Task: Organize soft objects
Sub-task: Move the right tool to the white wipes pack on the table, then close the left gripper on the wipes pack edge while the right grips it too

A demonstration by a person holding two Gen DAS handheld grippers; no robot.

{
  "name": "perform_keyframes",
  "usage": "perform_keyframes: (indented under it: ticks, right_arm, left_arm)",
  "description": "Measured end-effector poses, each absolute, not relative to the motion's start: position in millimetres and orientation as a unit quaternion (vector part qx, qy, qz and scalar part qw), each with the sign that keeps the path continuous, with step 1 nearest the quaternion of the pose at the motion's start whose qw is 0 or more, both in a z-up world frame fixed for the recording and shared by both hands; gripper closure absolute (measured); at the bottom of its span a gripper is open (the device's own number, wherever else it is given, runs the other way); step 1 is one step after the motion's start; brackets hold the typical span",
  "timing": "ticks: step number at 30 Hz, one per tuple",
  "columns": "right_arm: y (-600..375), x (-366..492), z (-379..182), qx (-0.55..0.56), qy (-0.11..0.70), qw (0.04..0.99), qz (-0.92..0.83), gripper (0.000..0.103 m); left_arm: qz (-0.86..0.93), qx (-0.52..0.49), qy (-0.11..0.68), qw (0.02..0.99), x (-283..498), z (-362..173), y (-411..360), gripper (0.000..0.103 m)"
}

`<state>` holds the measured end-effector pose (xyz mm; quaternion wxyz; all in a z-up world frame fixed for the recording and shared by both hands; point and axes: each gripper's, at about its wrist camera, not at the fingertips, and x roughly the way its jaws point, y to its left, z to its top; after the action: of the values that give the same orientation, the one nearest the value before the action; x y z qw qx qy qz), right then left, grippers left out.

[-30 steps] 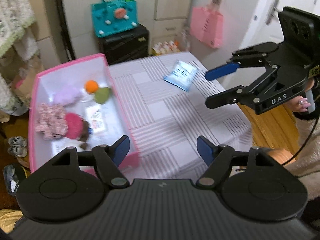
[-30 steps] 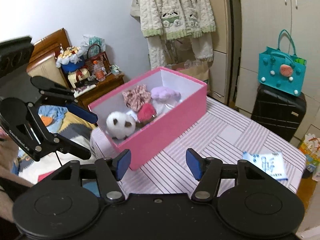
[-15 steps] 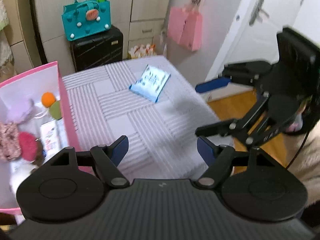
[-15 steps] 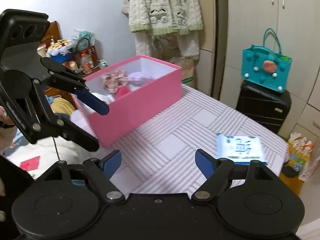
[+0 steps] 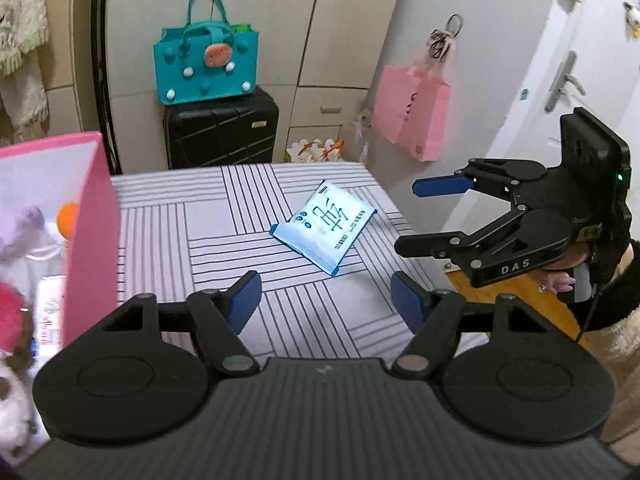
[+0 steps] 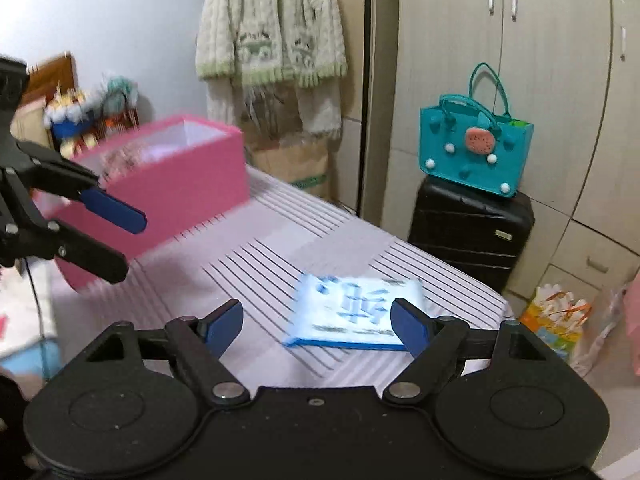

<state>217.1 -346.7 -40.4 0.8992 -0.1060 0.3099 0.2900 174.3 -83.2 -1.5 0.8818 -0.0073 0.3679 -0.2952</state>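
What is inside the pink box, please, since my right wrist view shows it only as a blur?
Observer: An orange ball and a pink plush lie inside the pink box.
Operator: Thank you. Is my right claw touching the blue packet?
Observer: No. The left wrist view shows it open and empty, apart from the packet and to its right.

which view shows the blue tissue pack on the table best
The left wrist view. There the blue tissue pack lies sharp and whole on the striped tablecloth, its print clear. In the right wrist view the pack is motion-blurred, and one of the fingers of the right gripper covers its corner.
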Motion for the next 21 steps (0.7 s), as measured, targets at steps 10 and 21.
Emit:
perform_keyframes:
  ticks: [10, 21]
  right_arm:
    - [-369.4, 274.0, -82.6, -0.090, 0.358, 0.893, 0.257, 0.019]
    - [-387.2, 312.4, -98.4, 0.000, 0.363, 0.895, 0.260, 0.023]
  left_arm:
    - [-0.269, -0.004, 0.364, 0.892, 214.0, -50.4, -127.3, 0.039]
    - [-0.247, -0.036, 0.416, 0.875, 254.6, -87.9, -157.2, 0.063]
